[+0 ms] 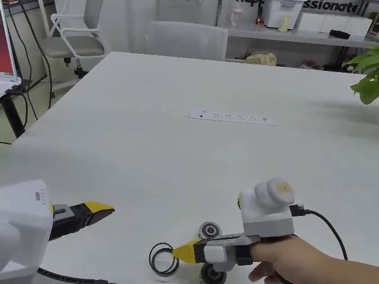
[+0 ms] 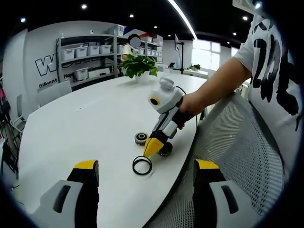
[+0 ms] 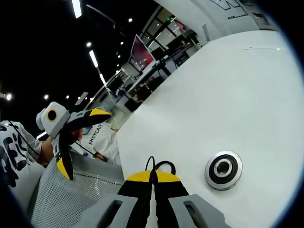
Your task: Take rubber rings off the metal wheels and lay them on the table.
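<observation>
Black rubber rings [image 1: 162,259] lie as overlapping loops on the white table [image 1: 177,148] near its front edge. My right gripper [image 1: 182,251] is shut, its yellow tips pinching the edge of a ring [image 3: 160,165] that pokes out beyond them. One metal wheel [image 1: 209,229] with a dark rim stands just behind that gripper, and another wheel [image 1: 212,274] sits partly hidden under it. My left gripper [image 1: 98,209] hovers open to the left, apart from the rings [image 2: 142,165]. Its jaws stand wide with nothing between them.
A white power strip [image 1: 233,117] lies mid-table. Behind the far edge stands a grey chair [image 1: 186,40], and a green plant [image 1: 367,74] is at the right. A mesh chair back [image 2: 237,142] sits close to the table's near edge.
</observation>
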`<state>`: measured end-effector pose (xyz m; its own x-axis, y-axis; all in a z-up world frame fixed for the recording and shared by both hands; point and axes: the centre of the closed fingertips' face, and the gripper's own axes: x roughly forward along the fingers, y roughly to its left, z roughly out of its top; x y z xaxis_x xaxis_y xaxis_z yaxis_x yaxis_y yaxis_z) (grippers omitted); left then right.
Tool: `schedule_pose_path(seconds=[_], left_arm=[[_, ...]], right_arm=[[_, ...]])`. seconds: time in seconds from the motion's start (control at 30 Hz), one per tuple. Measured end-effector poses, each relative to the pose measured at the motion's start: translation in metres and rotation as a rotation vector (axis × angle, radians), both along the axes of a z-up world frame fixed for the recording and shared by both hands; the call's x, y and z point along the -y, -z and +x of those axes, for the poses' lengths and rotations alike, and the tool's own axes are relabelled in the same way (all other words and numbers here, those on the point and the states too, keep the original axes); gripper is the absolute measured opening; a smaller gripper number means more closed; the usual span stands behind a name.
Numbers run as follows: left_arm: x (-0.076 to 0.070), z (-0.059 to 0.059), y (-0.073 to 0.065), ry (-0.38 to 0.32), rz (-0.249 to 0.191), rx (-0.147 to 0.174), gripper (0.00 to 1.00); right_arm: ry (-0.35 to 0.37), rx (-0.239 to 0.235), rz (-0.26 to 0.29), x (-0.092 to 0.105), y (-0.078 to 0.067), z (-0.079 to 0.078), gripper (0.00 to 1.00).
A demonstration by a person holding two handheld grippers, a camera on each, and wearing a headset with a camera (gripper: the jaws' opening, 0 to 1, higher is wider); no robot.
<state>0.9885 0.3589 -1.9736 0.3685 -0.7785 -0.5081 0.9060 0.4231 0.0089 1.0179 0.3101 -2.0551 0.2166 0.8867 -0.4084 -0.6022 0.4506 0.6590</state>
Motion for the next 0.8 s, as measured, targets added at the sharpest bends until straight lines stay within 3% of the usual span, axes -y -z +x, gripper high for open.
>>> schedule_pose_path(seconds=[0.8], left_arm=[[0.0005, -0.0016, 0.0028, 0.005, 0.014, -0.012, 0.78]], right_arm=[[0.021, -0.022, -0.012, 0.0040, 0.0090, 0.0028, 0.00]])
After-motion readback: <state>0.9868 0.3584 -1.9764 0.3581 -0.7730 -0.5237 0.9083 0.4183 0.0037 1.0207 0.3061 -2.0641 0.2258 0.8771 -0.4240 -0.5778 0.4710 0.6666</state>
